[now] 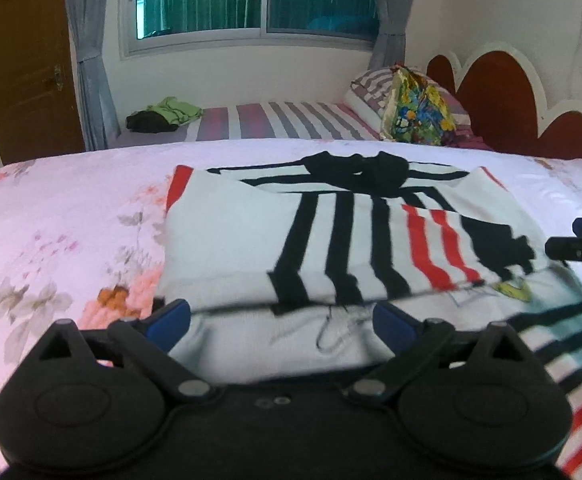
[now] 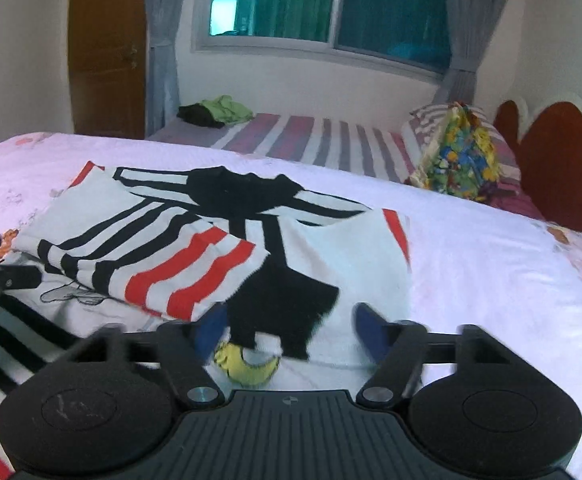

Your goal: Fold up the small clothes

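Note:
A small white shirt with black and red stripes (image 1: 331, 236) lies on the floral bedsheet (image 1: 71, 208), its sleeves folded in over the body. It also shows in the right wrist view (image 2: 211, 248). My left gripper (image 1: 283, 320) is open, its blue pads either side of the shirt's near hem, just above the cloth. My right gripper (image 2: 291, 330) is open over the shirt's near right part, by a black patch and a yellow print (image 2: 247, 366). Each gripper's tip shows at the edge of the other's view.
A second bed with a striped sheet (image 1: 283, 122) stands behind, with green and black clothes (image 1: 163, 116), a striped pillow and a colourful bag (image 1: 419, 108). A red scalloped headboard (image 1: 503, 92) is at the right. A wooden door (image 1: 23, 60) and window lie beyond.

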Action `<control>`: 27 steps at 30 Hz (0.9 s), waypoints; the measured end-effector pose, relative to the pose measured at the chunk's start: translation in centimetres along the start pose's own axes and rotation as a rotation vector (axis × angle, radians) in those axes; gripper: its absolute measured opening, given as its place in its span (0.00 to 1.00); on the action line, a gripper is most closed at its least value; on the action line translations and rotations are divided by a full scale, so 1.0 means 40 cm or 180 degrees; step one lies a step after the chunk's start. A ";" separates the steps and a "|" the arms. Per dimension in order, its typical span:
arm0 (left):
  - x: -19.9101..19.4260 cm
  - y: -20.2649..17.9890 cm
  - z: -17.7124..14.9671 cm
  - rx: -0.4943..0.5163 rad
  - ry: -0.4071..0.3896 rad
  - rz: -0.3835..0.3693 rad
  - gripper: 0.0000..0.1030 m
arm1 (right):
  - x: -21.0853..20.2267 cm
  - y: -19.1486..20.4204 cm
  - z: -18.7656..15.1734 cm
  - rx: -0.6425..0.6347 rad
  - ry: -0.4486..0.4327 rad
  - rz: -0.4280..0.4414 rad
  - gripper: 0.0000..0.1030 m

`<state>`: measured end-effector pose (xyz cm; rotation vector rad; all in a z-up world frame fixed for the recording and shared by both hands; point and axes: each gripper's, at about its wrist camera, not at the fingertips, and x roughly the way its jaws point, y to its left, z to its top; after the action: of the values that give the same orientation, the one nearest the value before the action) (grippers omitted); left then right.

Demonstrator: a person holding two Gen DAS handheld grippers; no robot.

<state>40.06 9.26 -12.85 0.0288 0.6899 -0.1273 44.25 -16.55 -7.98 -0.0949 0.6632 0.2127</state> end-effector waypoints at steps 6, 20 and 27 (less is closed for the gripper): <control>-0.133 0.056 -0.069 -0.0148 0.0065 -0.0137 0.79 | -0.135 -0.025 -0.051 0.0152 0.0042 0.0162 0.66; -0.321 0.172 -0.333 -0.1031 0.0821 -0.1011 0.41 | -0.409 -0.128 -0.341 0.1078 0.0587 0.0475 0.46; -0.281 0.191 -0.393 -0.1802 0.0866 -0.1725 0.41 | -0.384 -0.166 -0.427 0.1872 0.0851 0.0963 0.46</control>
<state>22.51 19.11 -17.94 -0.6989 0.9737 -0.4491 23.72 -28.21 -11.73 0.5530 0.9828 0.2902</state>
